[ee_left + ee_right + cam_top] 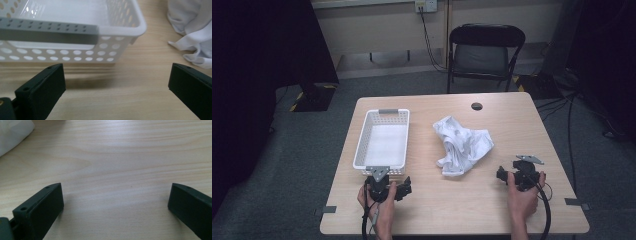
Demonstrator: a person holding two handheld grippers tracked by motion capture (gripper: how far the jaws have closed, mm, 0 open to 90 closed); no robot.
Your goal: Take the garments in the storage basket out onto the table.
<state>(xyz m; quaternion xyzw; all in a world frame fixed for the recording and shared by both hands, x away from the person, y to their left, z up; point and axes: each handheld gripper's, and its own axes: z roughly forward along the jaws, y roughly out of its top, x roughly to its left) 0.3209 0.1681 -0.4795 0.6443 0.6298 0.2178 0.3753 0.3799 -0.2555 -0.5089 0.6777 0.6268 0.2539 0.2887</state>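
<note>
High view shows the work barely begun: a crumpled white cloth (463, 145) lies loose on the wooden table (492, 200), and the white basket (364, 145) beside it holds nothing. Judging by this layout, the job is to get the cloth into the basket, and none of that is done yet.

The left claw (406, 186) rests on the table just in front of the basket's near end, its jaws spread wide with nothing between them. In the left gripper view the basket's perforated wall (75, 53) and grey handle (47, 32) sit straight ahead of the left claw (116, 82), close but not touching, while the cloth (192, 30) lies ahead and off to its right.

The right claw (501, 174) also stands apart and empty, held low over bare wood. The cloth is near it, toward the other claw; in the right gripper view only a corner of the cloth (12, 132) appears, ahead and to the left of the right claw (115, 202).

Everything remains: reaching the cloth, gripping it, lifting it and dropping it into the basket.
</note>
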